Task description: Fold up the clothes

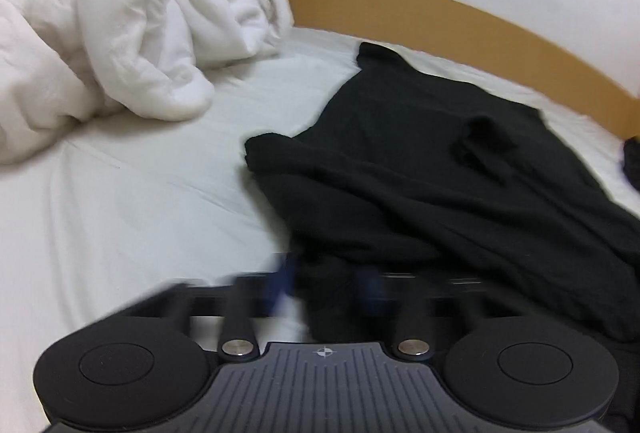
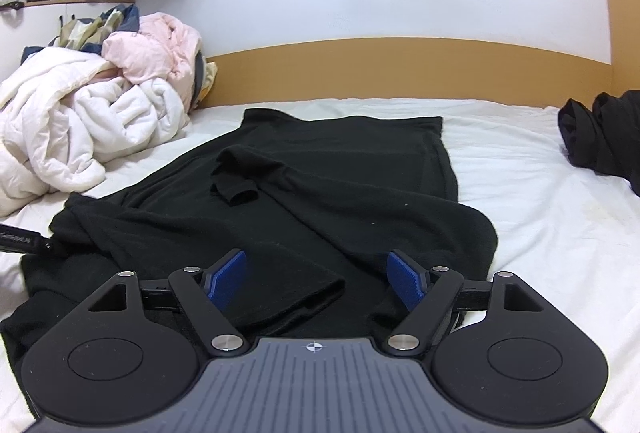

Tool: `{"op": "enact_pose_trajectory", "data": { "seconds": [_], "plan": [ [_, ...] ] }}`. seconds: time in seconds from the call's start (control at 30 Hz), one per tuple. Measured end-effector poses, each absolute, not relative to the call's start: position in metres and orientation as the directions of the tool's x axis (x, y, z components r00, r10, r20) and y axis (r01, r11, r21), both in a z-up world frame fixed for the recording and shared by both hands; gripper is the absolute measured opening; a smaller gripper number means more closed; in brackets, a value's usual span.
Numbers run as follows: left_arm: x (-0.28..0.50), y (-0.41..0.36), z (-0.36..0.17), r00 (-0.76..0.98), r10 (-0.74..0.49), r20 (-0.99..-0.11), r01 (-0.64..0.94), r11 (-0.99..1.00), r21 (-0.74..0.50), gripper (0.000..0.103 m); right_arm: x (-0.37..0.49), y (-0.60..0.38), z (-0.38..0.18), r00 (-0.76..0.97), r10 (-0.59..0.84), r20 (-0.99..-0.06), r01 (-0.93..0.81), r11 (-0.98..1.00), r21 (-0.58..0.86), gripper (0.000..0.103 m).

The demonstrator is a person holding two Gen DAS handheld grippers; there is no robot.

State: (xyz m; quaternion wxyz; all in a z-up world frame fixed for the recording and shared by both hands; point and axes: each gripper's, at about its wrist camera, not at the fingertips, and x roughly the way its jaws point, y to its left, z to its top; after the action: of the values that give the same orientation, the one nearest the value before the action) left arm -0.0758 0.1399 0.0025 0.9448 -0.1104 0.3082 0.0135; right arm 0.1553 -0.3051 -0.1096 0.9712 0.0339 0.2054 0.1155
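The right gripper (image 2: 316, 279) sits nearest, low over the near edge of the black garment (image 2: 304, 193). Its jaws stand wide apart, blue pads (image 2: 226, 273) clear of the cloth; a folded flap lies between them but is not pinched.

The left gripper (image 1: 326, 285) is at the garment's near left edge. Motion blur smears its fingers; they appear to sit fairly close together with dark cloth in front of them. Whether they clamp that cloth cannot be told.

The garment lies spread on the white bed sheet (image 2: 540, 233), running away toward the wooden headboard (image 2: 400, 69). A sleeve (image 2: 236, 177) is doubled over onto the body.

Handling judgement: the fabric looks soft, limp and light, probably a knit. It will drape and sag, and single layers may slip away from lower ones. Grip at hems, corners or a sleeve cuff, taking every layer of the edge together. Lift low and drag little, since the sheet may wrinkle beneath.

Farther left lies a heap of white bedding (image 2: 72, 137) with a pink item (image 2: 156, 49) on top. At far right sits another dark bundle (image 2: 604, 137).
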Motion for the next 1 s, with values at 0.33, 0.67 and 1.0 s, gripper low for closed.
{"op": "enact_pose_trajectory", "data": {
  "seconds": [0.33,0.67,1.0],
  "plan": [
    [-0.127,0.162,0.013,0.906,0.013,-0.423,-0.161,0.935,-0.317,0.011,0.156,-0.306,-0.109,0.878,0.252,-0.406,-0.223,0.968,0.118,0.08],
    [-0.127,0.177,0.028,0.899,-0.02,-0.438,-0.126,0.945,-0.303,0.013,0.142,-0.347,-0.107,0.906,0.099,-0.411,-0.043,0.989,0.143,0.08],
    [-0.097,0.169,0.005,0.842,-0.078,-0.535,-0.045,0.976,-0.214,0.036,0.12,-0.375,-0.119,0.872,0.15,-0.466,-0.083,0.983,0.162,0.079]
  ]
}}
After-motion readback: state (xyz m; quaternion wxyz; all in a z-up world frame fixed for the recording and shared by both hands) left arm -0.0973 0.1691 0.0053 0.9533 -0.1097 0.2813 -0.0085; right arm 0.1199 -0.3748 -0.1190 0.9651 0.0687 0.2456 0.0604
